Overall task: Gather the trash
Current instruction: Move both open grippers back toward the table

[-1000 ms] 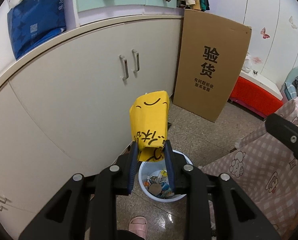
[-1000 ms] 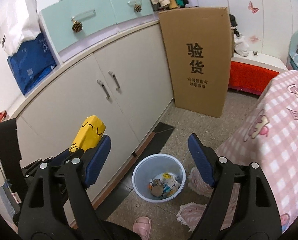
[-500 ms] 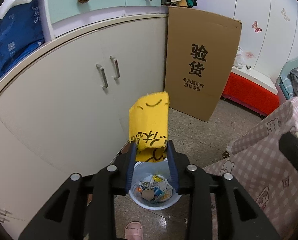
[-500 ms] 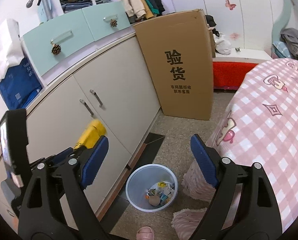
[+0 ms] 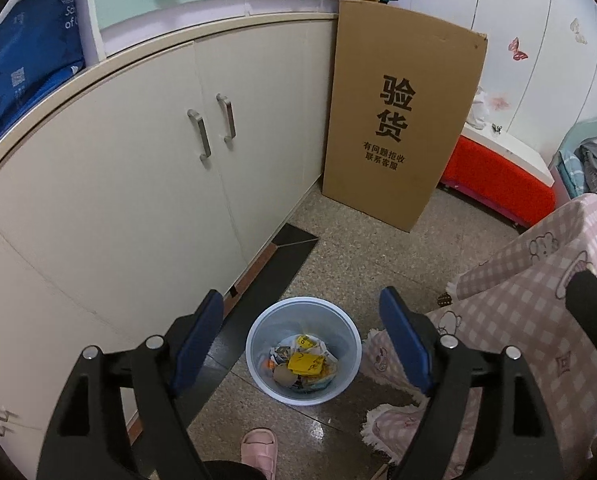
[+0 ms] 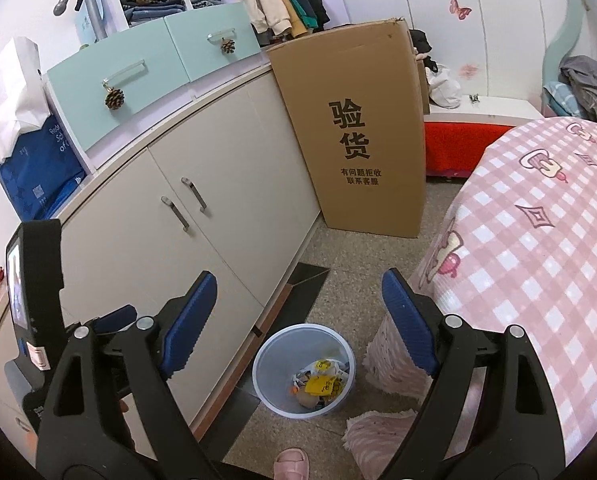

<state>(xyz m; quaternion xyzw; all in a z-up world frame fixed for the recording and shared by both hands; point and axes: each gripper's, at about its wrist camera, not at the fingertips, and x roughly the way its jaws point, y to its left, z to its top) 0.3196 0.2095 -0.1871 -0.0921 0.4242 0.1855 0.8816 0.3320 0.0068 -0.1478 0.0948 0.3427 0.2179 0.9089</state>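
Now the left gripper point(image 5: 300, 322) has its blue-padded fingers point(image 5: 196, 336) spread wide with nothing between them, and it hangs right above the bin point(image 5: 258, 356). The right gripper point(image 6: 300, 318) is likewise spread apart and empty, its pads point(image 6: 408, 320) framing the same bin from a little farther off. In the right wrist view, the body of the left gripper shows at the left edge, up against the cupboard.

The yellow wrapper point(image 5: 306, 363) lies inside the bin, on top of a heap of other scraps and papers. The bin is a pale, see-through bucket standing on the speckled floor point(image 5: 358, 264), just beside a dark strip along the foot of the cream cupboard point(image 5: 138, 184). The edge of a pink checked bedcover point(image 5: 530, 320) hangs down near its other side, its fringe reaching the floor close by.

Beyond the bin, a tall cardboard box point(image 5: 398, 120) with black lettering leans upright at the end of the cupboard. Behind it sits a low red bench point(image 5: 498, 184) with a white top. On the cupboard top rest pale green drawers point(image 6: 138, 68) with pine cones hanging from the handles, and a blue bag point(image 5: 26, 60) at the left. A pink slipper point(image 5: 260, 448) shows at the bottom edge, near the bin.
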